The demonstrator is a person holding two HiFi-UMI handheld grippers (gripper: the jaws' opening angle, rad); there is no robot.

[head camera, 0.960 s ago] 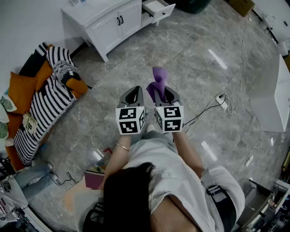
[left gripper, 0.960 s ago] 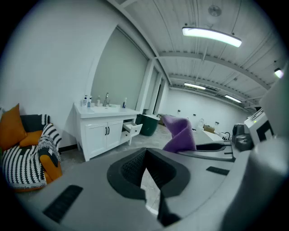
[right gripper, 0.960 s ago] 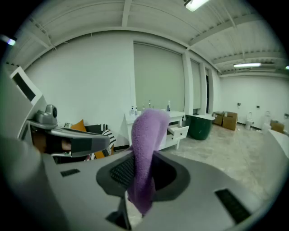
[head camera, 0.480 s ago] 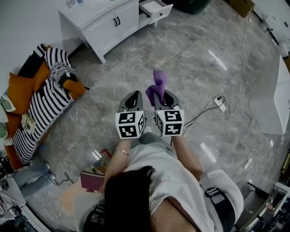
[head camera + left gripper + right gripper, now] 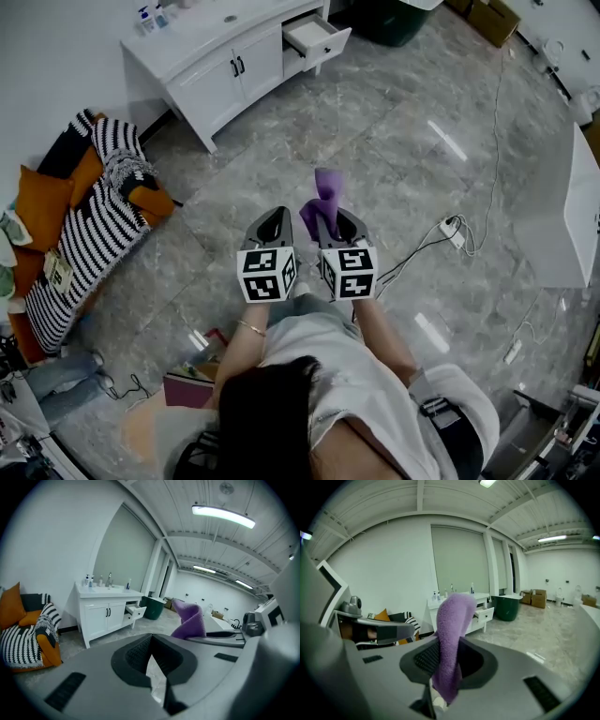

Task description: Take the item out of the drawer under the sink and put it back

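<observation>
Since a second ago the vanity has slid lower into the head view, and more of its top shows. Everything else holds its layout.

- 9 o'clock: striped cushions heaped on the marble floor.
- 11 o'clock: the vanity. Its open drawer is at 12, well apart from me.
- My left claw: jaws together at the tips, nothing in them.
- My right claw, just beside it: clamped on the purple cloth. The cloth is pinched low, and its free end stands up past the jaws toward 12.
- 3 o'clock: a cable plug on the floor.
</observation>
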